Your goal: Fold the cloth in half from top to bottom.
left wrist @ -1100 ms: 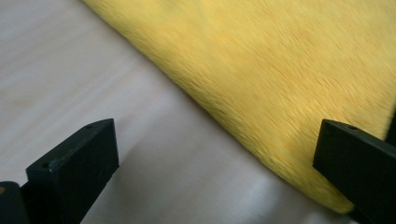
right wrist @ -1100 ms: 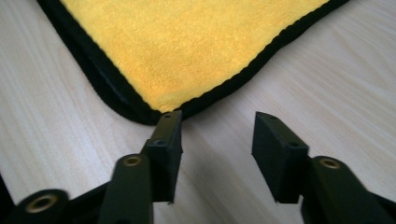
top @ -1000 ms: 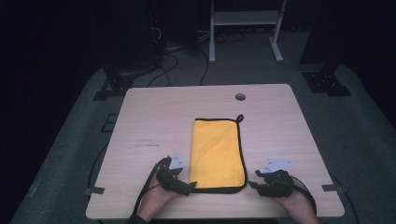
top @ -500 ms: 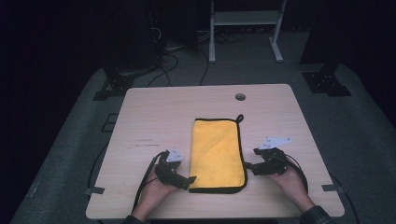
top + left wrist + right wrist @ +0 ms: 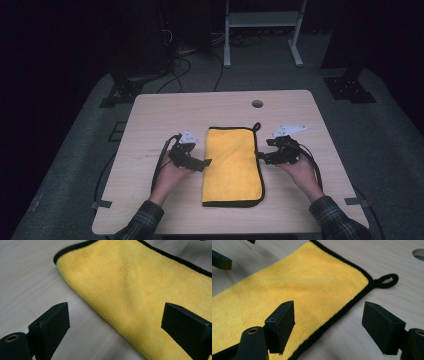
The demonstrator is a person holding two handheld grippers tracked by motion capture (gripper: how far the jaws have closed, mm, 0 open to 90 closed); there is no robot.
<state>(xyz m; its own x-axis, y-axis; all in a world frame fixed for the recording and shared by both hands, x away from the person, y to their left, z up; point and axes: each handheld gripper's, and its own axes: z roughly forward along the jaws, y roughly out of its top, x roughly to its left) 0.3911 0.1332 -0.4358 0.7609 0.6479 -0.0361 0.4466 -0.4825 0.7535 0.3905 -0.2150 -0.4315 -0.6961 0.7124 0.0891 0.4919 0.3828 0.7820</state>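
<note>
— Where's the cloth?

— The yellow cloth (image 5: 233, 165) lies folded flat on the tabletop (image 5: 150, 115), a long strip in the middle of the high view, a little below centre. Its black hanging loop (image 5: 257, 126) sticks out at the strip's upper right corner.

— And your tools?

— My left tool (image 5: 206, 162) sits at the strip's left edge, about halfway along. In the left gripper view its jaws stand spread above the cloth's folded edge, pinching nothing; they have just been closing a little. My right tool (image 5: 260, 155) is at the strip's right edge, below the loop. In the right gripper view its jaws straddle the black hem (image 5: 337, 315), spread, not pressing it; they have just been opening.

— Anything else?

— A round cable hole (image 5: 257, 104) toward the top of the tabletop.
</note>
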